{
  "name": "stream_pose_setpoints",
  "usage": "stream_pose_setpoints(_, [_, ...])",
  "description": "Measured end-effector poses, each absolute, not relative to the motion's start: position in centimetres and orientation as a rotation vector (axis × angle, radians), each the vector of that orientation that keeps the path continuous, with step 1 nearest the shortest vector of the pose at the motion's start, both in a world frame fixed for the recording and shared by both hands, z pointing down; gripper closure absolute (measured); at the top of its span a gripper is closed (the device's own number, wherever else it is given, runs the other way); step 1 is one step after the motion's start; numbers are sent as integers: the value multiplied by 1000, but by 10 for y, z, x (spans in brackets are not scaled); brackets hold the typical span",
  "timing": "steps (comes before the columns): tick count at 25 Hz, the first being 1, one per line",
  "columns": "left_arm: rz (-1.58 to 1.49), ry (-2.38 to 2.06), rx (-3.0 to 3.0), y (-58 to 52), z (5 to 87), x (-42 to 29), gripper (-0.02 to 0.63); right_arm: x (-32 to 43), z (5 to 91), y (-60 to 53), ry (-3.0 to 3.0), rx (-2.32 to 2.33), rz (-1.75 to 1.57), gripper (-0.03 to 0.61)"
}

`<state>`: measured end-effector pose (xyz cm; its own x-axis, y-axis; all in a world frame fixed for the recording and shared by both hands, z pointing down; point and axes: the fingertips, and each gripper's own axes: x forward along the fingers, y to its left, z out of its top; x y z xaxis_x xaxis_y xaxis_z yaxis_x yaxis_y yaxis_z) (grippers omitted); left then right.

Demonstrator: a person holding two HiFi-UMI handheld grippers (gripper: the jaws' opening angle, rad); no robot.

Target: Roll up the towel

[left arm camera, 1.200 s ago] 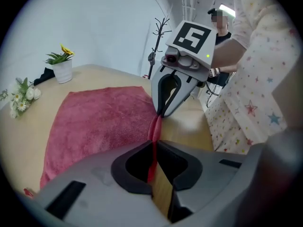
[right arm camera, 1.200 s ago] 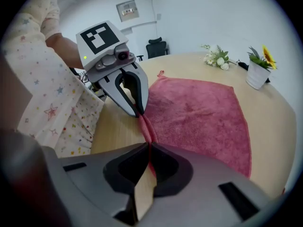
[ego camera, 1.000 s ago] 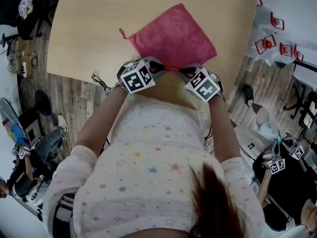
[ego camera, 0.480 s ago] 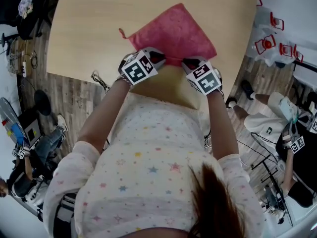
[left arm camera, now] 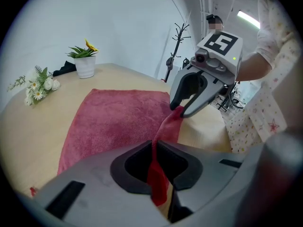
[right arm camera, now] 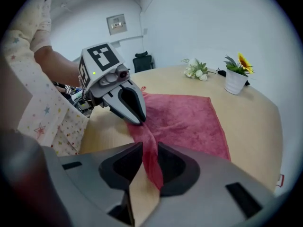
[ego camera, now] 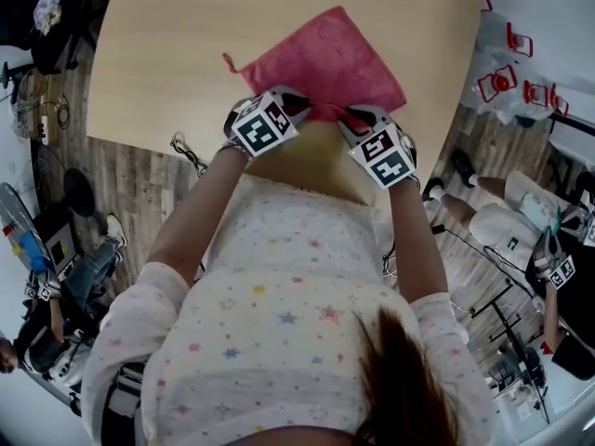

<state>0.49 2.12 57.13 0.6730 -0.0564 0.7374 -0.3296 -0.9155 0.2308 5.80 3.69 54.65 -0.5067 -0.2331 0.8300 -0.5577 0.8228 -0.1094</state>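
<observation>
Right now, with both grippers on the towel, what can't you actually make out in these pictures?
Near edge of the towel: head view, hidden under the left gripper and right gripper.
Far side of the table: head view, cut off by the top edge.
Near edge of the table: head view, behind the person's torso.
Print on the wall plaque: right gripper view, too small.

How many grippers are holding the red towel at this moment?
2. The left gripper pinches the towel at the left end of its near edge; the right gripper pinches the right end. None hidden.
</observation>
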Motion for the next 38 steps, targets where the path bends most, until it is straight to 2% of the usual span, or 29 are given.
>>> stream_pose_setpoints(2, [1113,-299,2533,22,573,3,578,52,550,41,-2103,541,421,465])
stream_pose_setpoints(9, [1115,-287,2530,23,575,5,578,43,549,39,-2121,537,328,451])
stream_pose_setpoints(20, [1037,-297,2606,24,554,8,575,53,572,44,-2056,498,325,451])
stream_pose_setpoints(23, [1023,-228,2658,37,543,10,556,51,571,43,-2057,496,325,451])
stream_pose_setpoints(26, [1162,-181,2682,47,557,9,506,51,571,43,-2054,491,321,451])
stream_pose_setpoints(28, [1262,-199,2681,48,570,4,499,51,571,43,-2050,490,310,453])
stream_pose_setpoints(31, [1268,-240,2678,45,574,0,507,52,570,44,-2046,493,299,482])
stream_pose_setpoints(34, [1248,-187,2643,52,574,-3,569,53,569,50,-2044,468,315,539])
stream_pose_setpoints(38, [1224,-85,2586,70,572,-5,584,53,568,70,-2041,371,378,554])
